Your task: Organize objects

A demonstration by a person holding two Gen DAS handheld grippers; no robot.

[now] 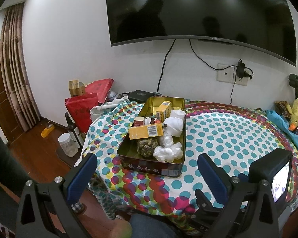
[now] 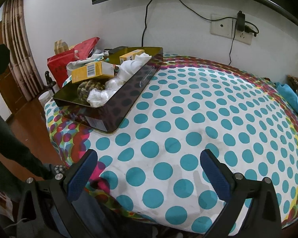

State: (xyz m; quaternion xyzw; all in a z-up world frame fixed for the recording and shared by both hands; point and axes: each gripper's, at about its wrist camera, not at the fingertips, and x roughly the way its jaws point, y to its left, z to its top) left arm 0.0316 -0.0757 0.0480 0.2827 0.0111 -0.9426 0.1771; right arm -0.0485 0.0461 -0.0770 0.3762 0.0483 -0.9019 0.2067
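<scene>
A dark rectangular tin sits on the dotted tablecloth at the table's left side. It holds a yellow box with a barcode, a second yellow box, a knitted yarn ball, white cloth bundles and crumpled clear plastic. My left gripper is open and empty, just in front of the tin's near end. My right gripper is open and empty over bare cloth, right of the tin.
The round table stands against a white wall under a TV. Red bags and cartons lie behind the tin at left. A bottle and a plastic jar stand on the floor. A plush duck and blue cloth sit at the right edge.
</scene>
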